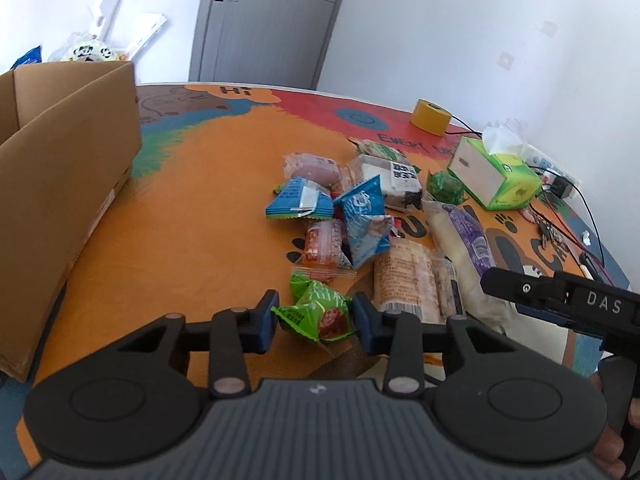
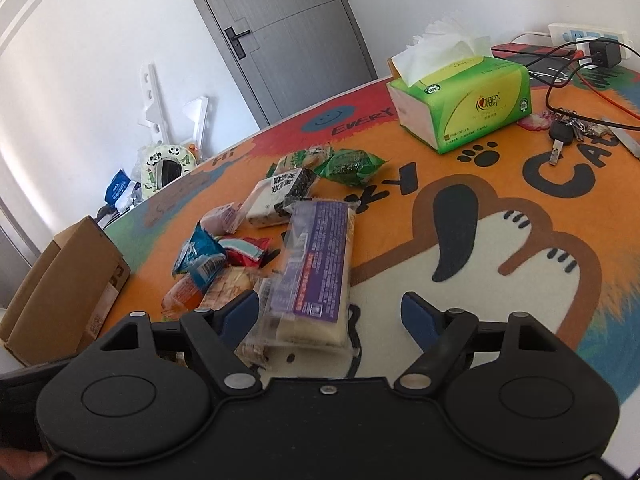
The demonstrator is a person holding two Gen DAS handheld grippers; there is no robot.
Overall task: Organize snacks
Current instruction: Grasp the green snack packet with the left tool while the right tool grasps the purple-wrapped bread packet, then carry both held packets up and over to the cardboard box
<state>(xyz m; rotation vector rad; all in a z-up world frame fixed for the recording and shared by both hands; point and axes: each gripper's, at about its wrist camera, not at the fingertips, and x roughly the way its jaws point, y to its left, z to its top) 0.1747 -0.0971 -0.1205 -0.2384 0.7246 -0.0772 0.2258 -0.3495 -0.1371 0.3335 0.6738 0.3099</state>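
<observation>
A pile of snack packets lies on the orange cartoon table mat (image 1: 208, 216). My left gripper (image 1: 316, 318) has its jaws on both sides of a green snack packet (image 1: 316, 312), closed against it at the near end of the pile. Beyond it lie two blue packets (image 1: 364, 216), a red packet (image 1: 322, 242) and a beige wrapped cake (image 1: 412, 276). My right gripper (image 2: 330, 312) is open, its jaws around the near end of a long purple-labelled packet (image 2: 320, 264) without gripping it. An open cardboard box (image 1: 60, 184) stands at the left.
A green tissue box (image 2: 464, 100) stands at the back right of the mat, with keys (image 2: 568, 130), cables and a power strip (image 2: 588, 36) beyond. A yellow tape roll (image 1: 430, 117) sits at the far edge. A grey door (image 1: 264, 20) is behind.
</observation>
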